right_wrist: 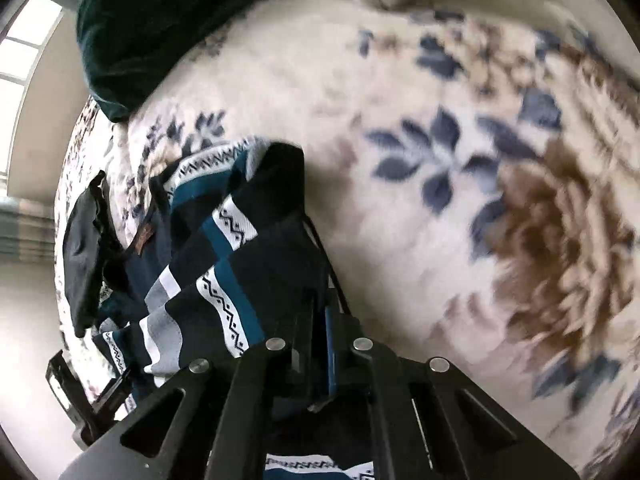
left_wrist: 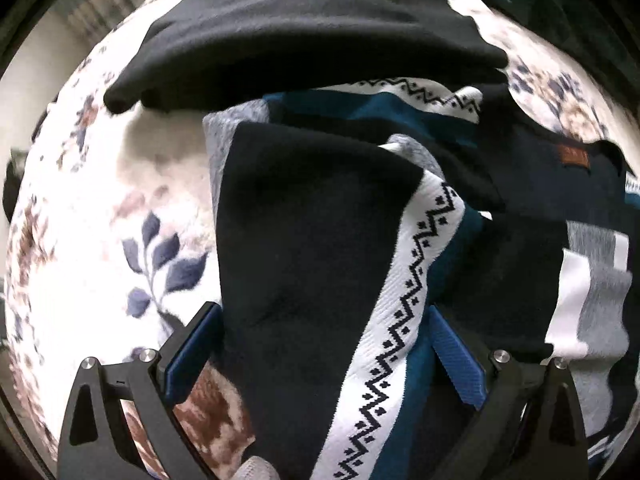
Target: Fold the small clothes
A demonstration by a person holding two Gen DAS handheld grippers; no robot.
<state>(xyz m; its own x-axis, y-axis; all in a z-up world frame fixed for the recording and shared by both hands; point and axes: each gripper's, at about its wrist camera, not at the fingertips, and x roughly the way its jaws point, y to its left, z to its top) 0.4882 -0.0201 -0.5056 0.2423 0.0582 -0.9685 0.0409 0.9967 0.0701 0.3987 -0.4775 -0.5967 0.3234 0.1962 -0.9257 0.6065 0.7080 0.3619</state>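
Both grippers at a patterned sweater on a floral fleece blanket

The left gripper point(left_wrist: 324, 344) has its blue-padded fingers spread around a fold of the navy, teal and white zigzag-striped knit sweater point(left_wrist: 312, 264); the right gripper point(right_wrist: 316, 344) pinches its dark edge on the cream floral blanket point(right_wrist: 400, 80), beside a plain black garment point(left_wrist: 304, 36).

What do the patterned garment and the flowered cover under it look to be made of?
Patterned garment: seemingly a knit, sweater-like; the white zigzag band shows fine ribbed texture, matte. Flowered cover: probably plush fleece; the printed leaves have fuzzy, napped edges. Left claw pads: ridged blue, likely plastic or rubber.
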